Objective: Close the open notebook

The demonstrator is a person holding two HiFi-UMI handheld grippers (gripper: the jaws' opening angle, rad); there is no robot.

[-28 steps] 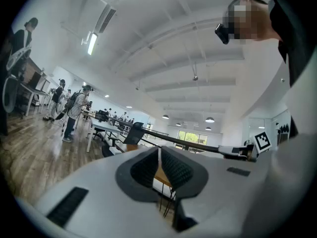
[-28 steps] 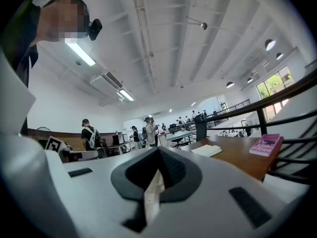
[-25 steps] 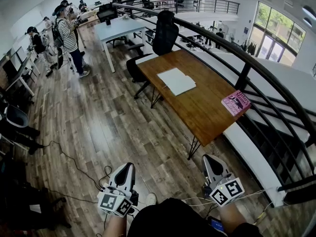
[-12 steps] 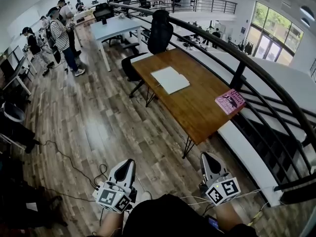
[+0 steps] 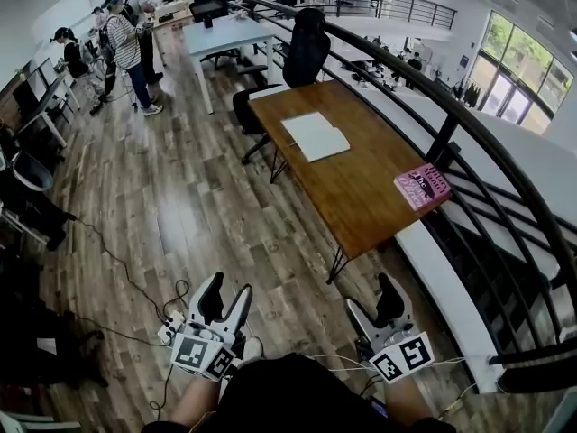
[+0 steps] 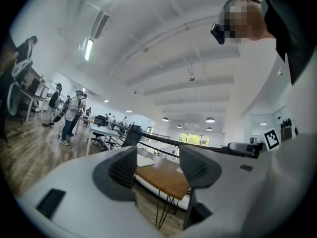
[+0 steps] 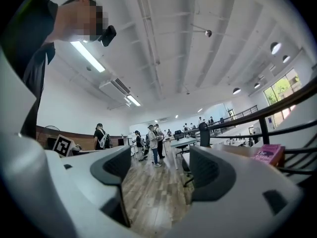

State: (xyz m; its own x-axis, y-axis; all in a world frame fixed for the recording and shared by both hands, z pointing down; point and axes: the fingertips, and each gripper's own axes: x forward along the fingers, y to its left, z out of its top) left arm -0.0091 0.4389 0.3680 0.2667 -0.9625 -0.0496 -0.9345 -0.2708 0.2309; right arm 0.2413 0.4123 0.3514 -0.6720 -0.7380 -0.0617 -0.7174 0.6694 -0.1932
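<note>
Head view, upper centre of the frame: open notebook [image 5: 315,136], white pages up, flat on the far half of a wooden desk [image 5: 365,206], well apart from a pink book [image 5: 421,188] at the desk's right edge beside the railing [image 5: 444,138]. Black office chair [image 5: 302,57] just beyond, toward the top. Spread laid roughly along the desk's length, slanting from upper left to lower right; fold too small to make out. Down at the bottom edge, left gripper [image 5: 223,303] and right gripper [image 5: 377,309], both well short of the desk, over plank floor [image 5: 207,215], pointing up-frame. Both pairs of jaws just opened and standing spread, nothing gripped. Notebook up-frame between the two, a shade nearer the right one, yet framed far off in the gap of the jaws in the left gripper view. Probably an approach to the desk first, then a reach for one cover.
</note>
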